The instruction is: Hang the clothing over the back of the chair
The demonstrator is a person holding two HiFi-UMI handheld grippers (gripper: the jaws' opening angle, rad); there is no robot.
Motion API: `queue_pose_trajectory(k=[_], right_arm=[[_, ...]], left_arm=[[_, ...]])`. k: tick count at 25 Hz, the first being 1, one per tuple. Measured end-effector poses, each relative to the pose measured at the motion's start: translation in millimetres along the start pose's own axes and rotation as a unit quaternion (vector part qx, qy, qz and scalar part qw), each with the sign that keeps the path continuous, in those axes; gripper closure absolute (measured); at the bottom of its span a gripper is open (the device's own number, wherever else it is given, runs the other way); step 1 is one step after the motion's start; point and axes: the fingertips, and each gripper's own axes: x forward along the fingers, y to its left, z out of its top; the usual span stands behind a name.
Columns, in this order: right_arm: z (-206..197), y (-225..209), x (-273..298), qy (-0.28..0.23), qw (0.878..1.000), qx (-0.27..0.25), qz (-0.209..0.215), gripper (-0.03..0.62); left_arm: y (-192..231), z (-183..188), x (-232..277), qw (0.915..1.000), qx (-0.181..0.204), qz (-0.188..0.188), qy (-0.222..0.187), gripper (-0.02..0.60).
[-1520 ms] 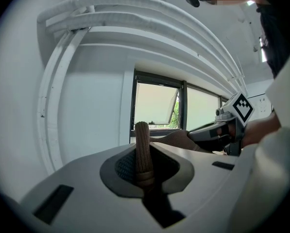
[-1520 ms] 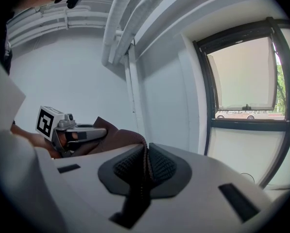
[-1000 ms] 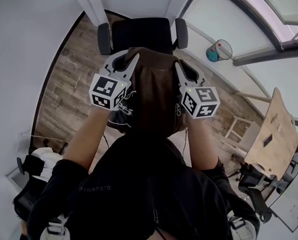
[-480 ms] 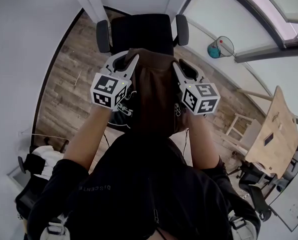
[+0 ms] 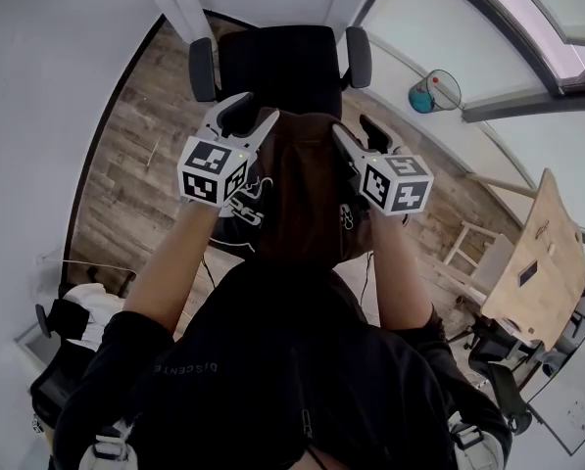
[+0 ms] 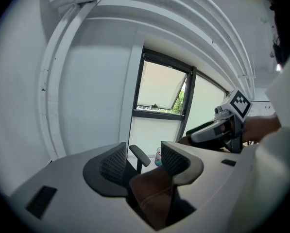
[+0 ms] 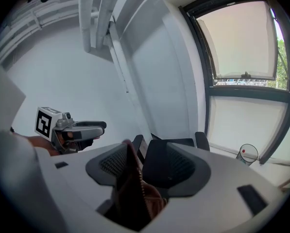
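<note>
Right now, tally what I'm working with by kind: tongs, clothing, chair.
Black chair: 1
Brown clothing: 1
Tongs: 2, left tongs and right tongs, jaws just opening with the clothing between them
Total: 4

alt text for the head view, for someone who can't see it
From above, a person holds a left tool and right tool at either side of a brown garment draped over the back of a black office chair. Both tools' jaws have just been opening, the garment's edges between them but not pinched. A wood floor and windows surround them.
</note>
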Motion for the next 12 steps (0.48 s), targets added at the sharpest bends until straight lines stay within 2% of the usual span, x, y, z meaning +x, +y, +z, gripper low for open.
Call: queue_pose_trajectory(k=[4,12], right_arm=[[-1.0,-3.1,2.9,0.009,1.0,0.011,0.007,0.269],[10.5,9.7,-10.7,-0.022,1.0,0.005,0.016,0.269]], left_arm=[[-1.4,1.2,0.9,1.0,0.002,0.003,-0.001,0.362],[-10.8,13.9,-14.0,0.9997,0.004,0.004,-0.022,0.362]])
